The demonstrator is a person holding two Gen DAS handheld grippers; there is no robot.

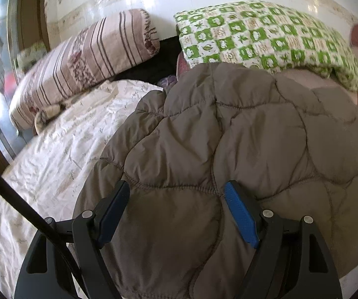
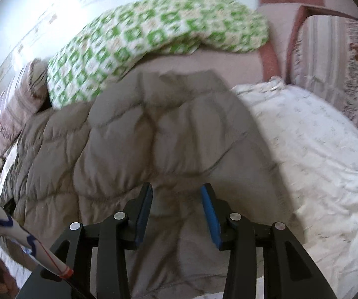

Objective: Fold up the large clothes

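Both open: left tongs point(image 1: 176, 194) and right tongs point(image 2: 176, 196) straddling near edge of brown quilted coat point(image 1: 228, 137), stretching away toward pillows, probably.

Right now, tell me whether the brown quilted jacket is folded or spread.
Cannot tell: the brown quilted jacket lies bunched and puffy on the bed, no sleeves showing.

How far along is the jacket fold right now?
Partly done, it seems: the brown quilted jacket lies bunched on the white bedsheet, apparently doubled over. In hand: nothing; the left gripper and right gripper are open above it. Left: flatten it and finish folding.
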